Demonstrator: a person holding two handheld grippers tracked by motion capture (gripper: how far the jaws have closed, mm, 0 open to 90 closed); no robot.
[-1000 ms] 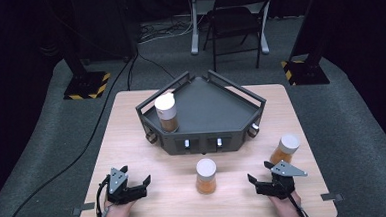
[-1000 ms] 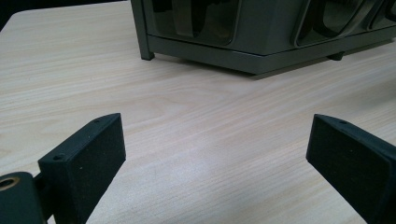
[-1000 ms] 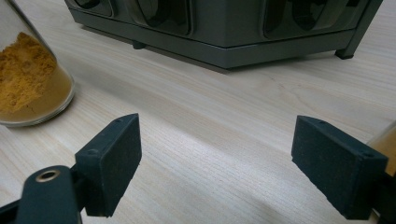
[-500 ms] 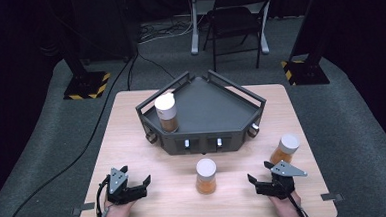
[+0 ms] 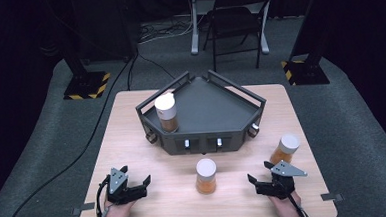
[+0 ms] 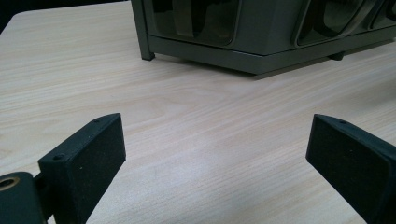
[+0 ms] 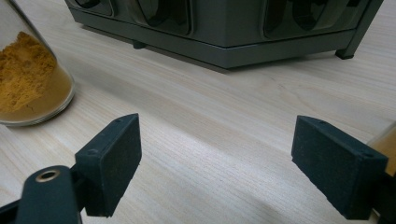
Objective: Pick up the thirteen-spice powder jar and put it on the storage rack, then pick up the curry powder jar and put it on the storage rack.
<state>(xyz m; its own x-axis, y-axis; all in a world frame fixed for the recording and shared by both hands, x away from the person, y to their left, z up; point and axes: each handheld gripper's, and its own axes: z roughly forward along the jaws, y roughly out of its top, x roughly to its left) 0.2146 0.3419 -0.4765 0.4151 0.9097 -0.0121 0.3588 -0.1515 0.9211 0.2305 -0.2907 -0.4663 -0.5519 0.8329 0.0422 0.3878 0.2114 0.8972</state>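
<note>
Both tools rest near the front edge of the table [image 5: 131, 116] with jaws apart and nothing between them: the left tool [image 5: 135, 184] toward the front left corner, the right tool [image 5: 260, 177] toward the front right. Two spice jars stand loose on the table, the middle jar [image 5: 206, 175] by the front edge and the right jar [image 5: 286, 149] near the right edge, just behind the right tool. A third jar [image 5: 166, 112] already stands on the dark rack [image 5: 216, 105]. The next grasp probably suits the right tool: approach the right jar level, centre the jaws around its glass body below the cap, and close gently so it stays upright.
</note>
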